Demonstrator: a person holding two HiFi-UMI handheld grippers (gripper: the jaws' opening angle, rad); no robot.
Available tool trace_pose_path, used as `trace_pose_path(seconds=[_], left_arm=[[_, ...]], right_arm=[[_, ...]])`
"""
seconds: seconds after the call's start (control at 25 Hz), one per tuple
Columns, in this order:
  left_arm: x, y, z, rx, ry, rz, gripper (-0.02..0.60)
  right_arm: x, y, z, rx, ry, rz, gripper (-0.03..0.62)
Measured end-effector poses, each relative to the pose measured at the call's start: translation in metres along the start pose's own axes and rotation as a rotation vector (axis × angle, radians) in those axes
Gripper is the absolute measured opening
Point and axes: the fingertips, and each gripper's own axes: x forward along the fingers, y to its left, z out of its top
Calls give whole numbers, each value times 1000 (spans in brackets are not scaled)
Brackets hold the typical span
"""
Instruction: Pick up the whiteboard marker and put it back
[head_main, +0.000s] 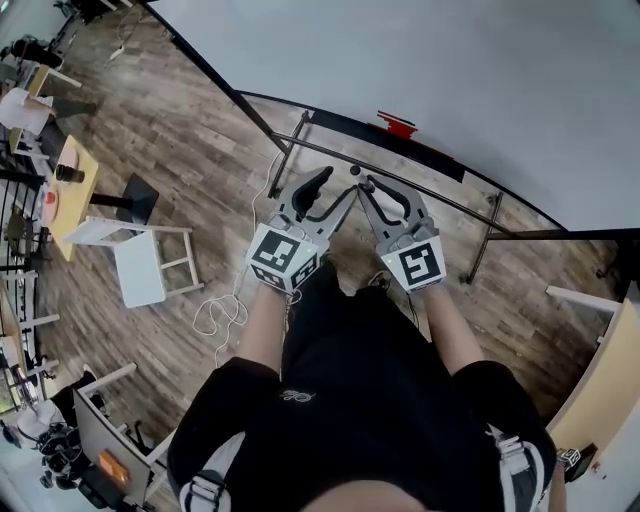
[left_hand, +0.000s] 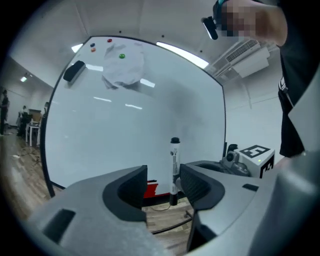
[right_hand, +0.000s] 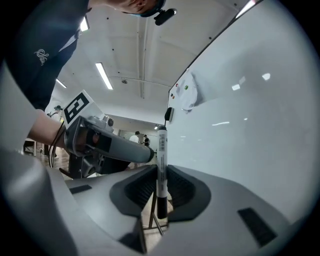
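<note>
Left gripper (left_hand: 162, 186): jaws spread wide, not gripping the marker (left_hand: 174, 160) that stands between them. Right gripper (right_hand: 159, 186): jaws clamped on the upright marker, before the whiteboard (right_hand: 250, 125). The head view does not show this grip; both gripper views do.

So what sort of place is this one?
Probably an office or lab workspace: a large whiteboard on a stand, a wood-look floor with a desk, and strip lights overhead.
</note>
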Motion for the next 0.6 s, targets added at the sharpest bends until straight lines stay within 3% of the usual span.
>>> trace_pose_path(seconds=[0.16, 0.28, 0.6], left_arm=[[11, 3, 13, -77, -60, -99, 186], [17, 11, 11, -87, -56, -140, 186], [16, 47, 5, -92, -51, -173, 186]], right_arm=[[13, -3, -2, 6, 15, -22, 52], [28, -2, -3, -15, 21, -35, 52], [70, 10, -7, -17, 48, -58, 52]])
